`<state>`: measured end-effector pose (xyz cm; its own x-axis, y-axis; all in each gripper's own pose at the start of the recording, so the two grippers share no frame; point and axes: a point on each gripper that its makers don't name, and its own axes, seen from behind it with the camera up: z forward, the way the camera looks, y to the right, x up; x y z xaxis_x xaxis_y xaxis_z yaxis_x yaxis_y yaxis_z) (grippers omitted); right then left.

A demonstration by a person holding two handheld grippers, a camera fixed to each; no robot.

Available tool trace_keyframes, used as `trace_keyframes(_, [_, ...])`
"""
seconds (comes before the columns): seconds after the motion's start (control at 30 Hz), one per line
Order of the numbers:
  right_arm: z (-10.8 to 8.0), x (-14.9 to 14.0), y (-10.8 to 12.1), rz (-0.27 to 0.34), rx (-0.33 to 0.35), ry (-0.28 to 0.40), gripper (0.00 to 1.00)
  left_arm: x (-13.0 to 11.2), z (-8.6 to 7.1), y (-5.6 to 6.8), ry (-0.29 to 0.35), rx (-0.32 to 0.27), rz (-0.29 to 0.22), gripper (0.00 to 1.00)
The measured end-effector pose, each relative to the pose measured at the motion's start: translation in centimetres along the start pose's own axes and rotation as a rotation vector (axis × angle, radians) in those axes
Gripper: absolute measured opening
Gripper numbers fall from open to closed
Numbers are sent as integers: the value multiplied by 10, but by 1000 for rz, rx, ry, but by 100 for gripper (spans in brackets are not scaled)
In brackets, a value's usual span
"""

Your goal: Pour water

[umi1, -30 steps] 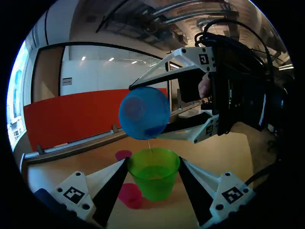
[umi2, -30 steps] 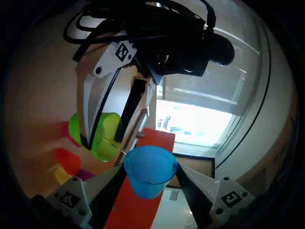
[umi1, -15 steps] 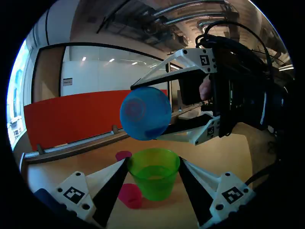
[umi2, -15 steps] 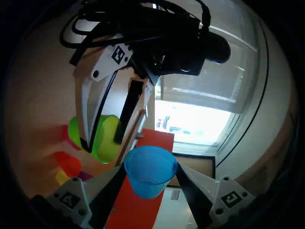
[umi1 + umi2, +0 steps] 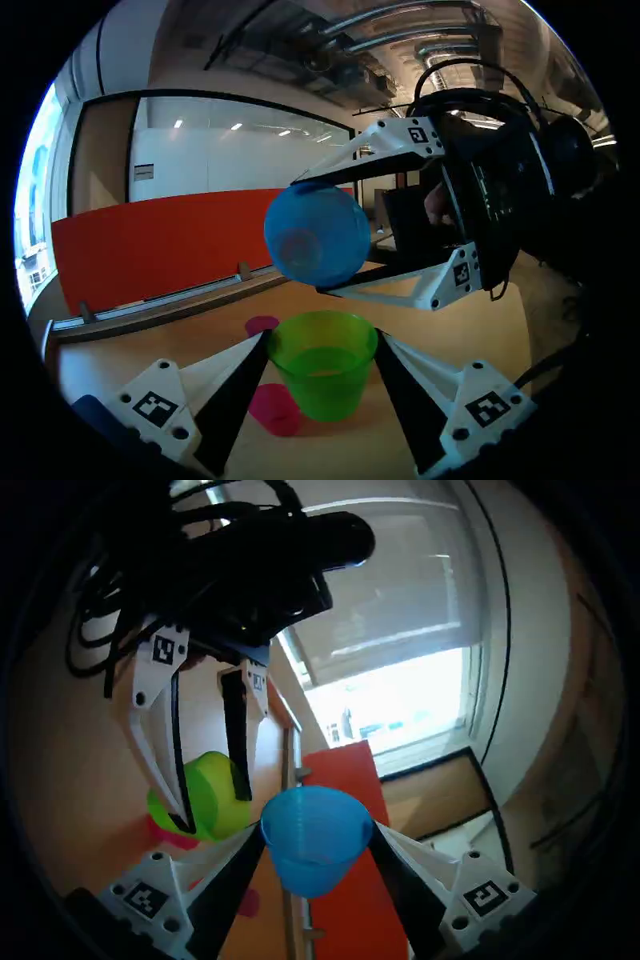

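In the left gripper view my left gripper (image 5: 322, 368) is shut on a green cup (image 5: 322, 364) that holds some liquid and stands upright. Above it my right gripper (image 5: 340, 220) holds a blue cup (image 5: 317, 234) tipped on its side, its base turned toward the camera. No stream runs between the two cups. In the right gripper view my right gripper (image 5: 316, 852) is shut on the blue cup (image 5: 314, 840), and the green cup (image 5: 204, 796) sits beyond it between the left gripper's fingers (image 5: 172, 776).
A wooden tabletop (image 5: 464, 328) lies under the cups. Two pink cups (image 5: 274, 408) (image 5: 261, 324) stand on it behind the green cup. A red panel (image 5: 160, 240) and a glass wall run along the back. A bright window (image 5: 384, 696) is in the right gripper view.
The thin stream from the blue cup into the green cup has stopped. The right gripper has swung the blue cup a little up and to the right, rotating it. The green cup stayed put.
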<state>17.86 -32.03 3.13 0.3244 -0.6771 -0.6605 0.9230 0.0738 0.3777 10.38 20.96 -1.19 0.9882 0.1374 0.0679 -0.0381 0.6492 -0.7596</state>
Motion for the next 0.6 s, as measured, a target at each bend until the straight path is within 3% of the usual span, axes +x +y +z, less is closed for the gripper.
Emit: trace_keyframes(0.6, [-17,-9,-21,480,24,10,93,-2,-3,-2,-2,12,3,89])
